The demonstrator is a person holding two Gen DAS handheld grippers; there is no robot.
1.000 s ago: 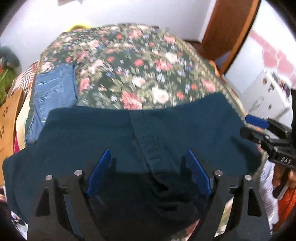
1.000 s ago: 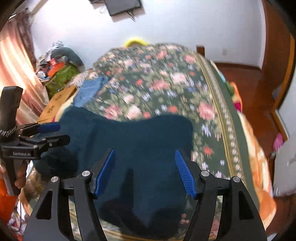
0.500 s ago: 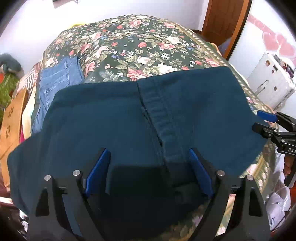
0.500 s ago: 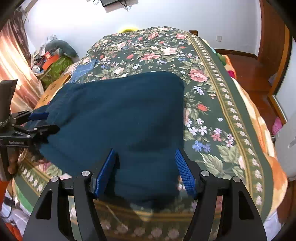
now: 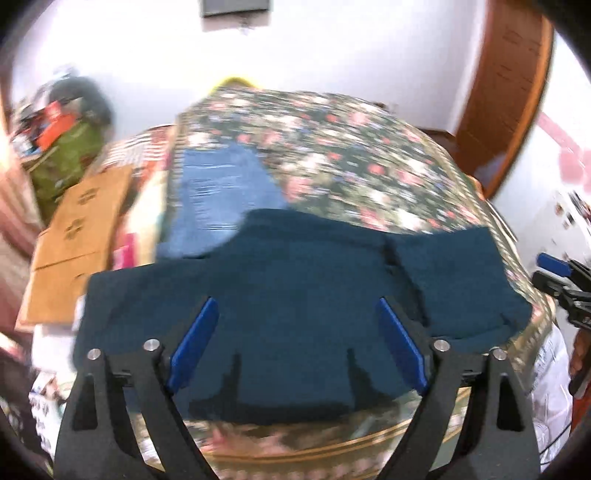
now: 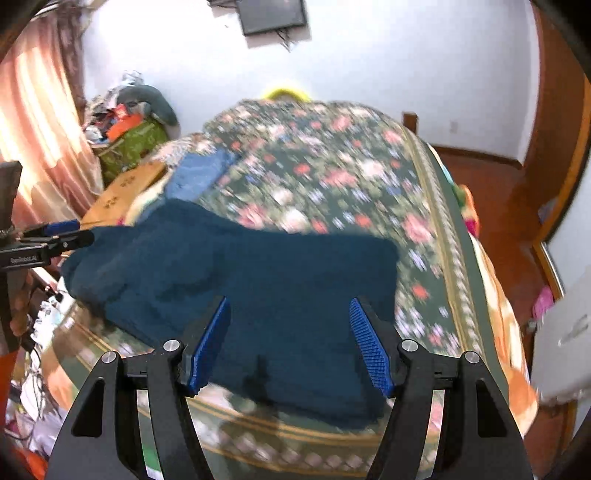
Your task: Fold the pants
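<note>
Dark teal pants lie spread across the near edge of a floral bedspread, also seen in the right wrist view as the teal pants. My left gripper hovers above the cloth, its jaws opening, with nothing pinched between the blue pads. My right gripper hangs over the pants' right part, open and apart from the fabric. Each gripper shows at the edge of the other's view: the right one, the left one. Both views are blurred by motion.
Folded blue jeans lie on the bed beyond the teal pants. A cardboard box and a green bundle stand left of the bed. A wooden door is at the right, a wall screen above.
Both grippers have pulled back and risen from the pants, so more of the room shows. The left view swung leftward, bringing the jeans and box nearer the middle. The left jaws stand wider.
</note>
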